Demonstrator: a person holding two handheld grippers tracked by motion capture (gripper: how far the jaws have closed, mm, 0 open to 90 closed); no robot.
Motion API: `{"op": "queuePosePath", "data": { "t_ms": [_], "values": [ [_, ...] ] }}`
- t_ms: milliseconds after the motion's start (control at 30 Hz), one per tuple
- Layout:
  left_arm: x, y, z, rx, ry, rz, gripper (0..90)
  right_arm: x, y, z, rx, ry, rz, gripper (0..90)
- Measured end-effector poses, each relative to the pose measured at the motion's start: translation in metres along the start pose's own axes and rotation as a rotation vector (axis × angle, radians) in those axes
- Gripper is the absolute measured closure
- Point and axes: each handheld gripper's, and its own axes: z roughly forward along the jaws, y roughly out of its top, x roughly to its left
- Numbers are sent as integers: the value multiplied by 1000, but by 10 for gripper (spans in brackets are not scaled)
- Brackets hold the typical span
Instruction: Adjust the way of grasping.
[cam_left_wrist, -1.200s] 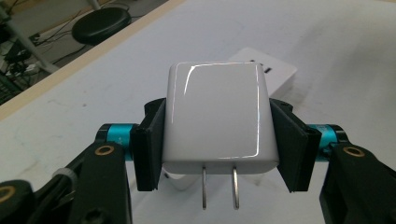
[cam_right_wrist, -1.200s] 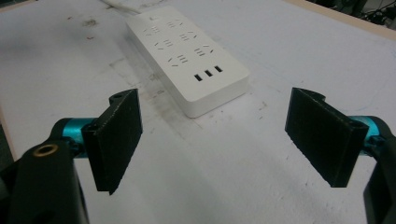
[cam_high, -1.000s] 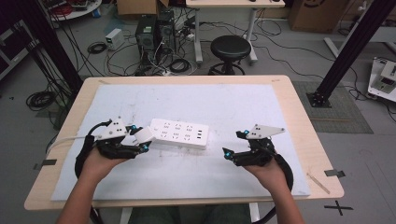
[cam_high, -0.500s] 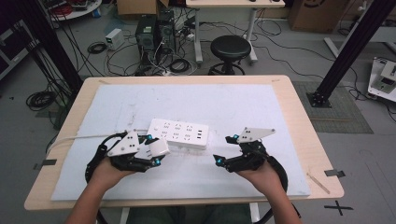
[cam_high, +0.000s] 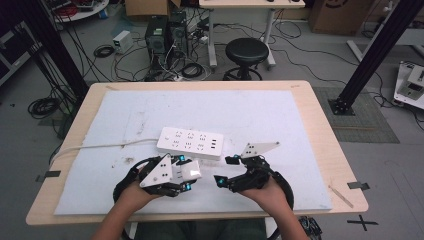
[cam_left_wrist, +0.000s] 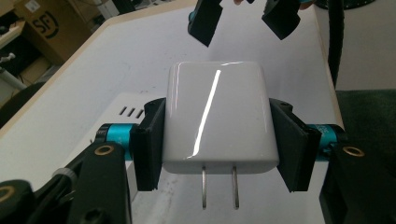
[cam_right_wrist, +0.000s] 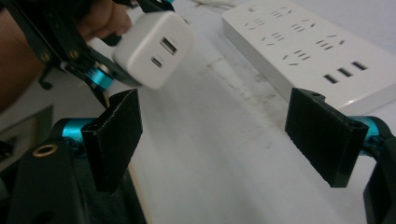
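- Left gripper view puts the risk up close: the glossy white square charger block (cam_left_wrist: 218, 119) sits between the left gripper's (cam_left_wrist: 218, 140) two black pads with its two metal prongs (cam_left_wrist: 219, 186) pointing back toward the camera. Those shiny side faces look slippery to me, and a sideways knock could twist the block in the grip.
- Another worry, as I judge it: the prongs face away from the long white plastic power strip (cam_high: 190, 142), so the charger would need turning before it could go into a socket. A handover to the other tool is where it might drop onto the pale grey table mat (cam_high: 280, 115).
- A clash of the two tools is possible too (they are near one another, just in front of the strip).
- Left gripper: clenched on the charger, a pad flat on each side of it, holding it just above the mat near the table's front edge.
- Right gripper (cam_right_wrist: 224, 140): jaws spread wide with nothing between them, pads off the mat as far as I can tell, pointed toward the charger's port face (cam_right_wrist: 161, 51).
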Motion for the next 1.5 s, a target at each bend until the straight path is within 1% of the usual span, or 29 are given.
{"op": "queuePosePath", "data": {
  "t_ms": [33, 100, 200, 233, 300, 333, 400, 533, 700, 767, 833, 867, 900, 933, 967, 1033, 1067, 1133, 1167, 1233, 1333, 1433, 1467, 1500],
  "values": [
    [-2, 1, 1, -1, 3, 14, 424, -1, 0, 2, -7, 27, 14, 193],
    [-4, 1, 4, -3, 5, 36, 424, -1, 0, 5, -20, 63, 49, 193],
    [-8, 3, 6, -5, 13, 66, 424, -2, -1, 10, -50, 143, 111, 193],
    [-9, 3, 6, -7, 16, 74, 424, -3, -1, 11, -60, 160, 121, 193],
    [-10, 4, 7, -12, 17, 95, 424, -4, -2, 14, -69, 181, 149, 193],
    [-12, 4, 7, -13, 27, 102, 424, -4, -2, 16, -66, 192, 162, 193],
    [-13, 5, 8, -18, 41, 129, 424, -4, -2, 19, -68, 209, 173, 193],
    [-17, 6, 8, -30, 73, 168, 424, -4, -1, 25, -79, 246, 196, 193],
    [-22, 7, 8, -26, 94, 211, 424, -3, 0, 35, -62, 279, 215, 205],
    [-23, 7, 9, -28, 96, 214, 424, -3, 0, 39, -59, 304, 229, 249],
    [-24, 7, 9, -29, 107, 217, 424, -3, 0, 43, -58, 316, 227, 251],
    [-24, 7, 9, -34, 96, 215, 424, -3, 0, 45, -46, 320, 235, 262],
    [-25, 7, 9, -35, 103, 224, 424, -3, 0, 47, -37, 324, 238, 288],
    [-25, 7, 9, -38, 102, 223, 425, -3, 0, 48, -38, 329, 236, 313],
    [-26, 7, 9, -40, 99, 223, 424, -3, 0, 49, -42, 344, 245, 345],
    [-26, 8, 9, -36, 105, 237, 424, -4, 0, 51, -54, 364, 247, 424],
    [-26, 8, 9, -35, 100, 236, 424, -4, 0, 52, -54, 365, 242, 431],
    [-26, 8, 9, -33, 113, 249, 424, -4, -1, 52, -52, 383, 258, 505],
    [-27, 8, 9, -32, 108, 249, 424, -4, -1, 53, -60, 391, 256, 516],
    [-28, 8, 10, -29, 113, 255, 425, -4, -1, 54, -65, 405, 259, 575],
    [-28, 8, 10, -25, 118, 271, 424, -5, -2, 55, -65, 427, 282, 594],
    [-29, 9, 11, -16, 120, 286, 423, -6, -3, 55, -59, 432, 290, 611],
    [-29, 10, 11, -10, 119, 279, 421, -7, -3, 55, -58, 439, 301, 618],
    [-27, 10, 12, -9, 113, 266, 418, -7, -2, 55, -56, 443, 300, 623]
  ]
}}
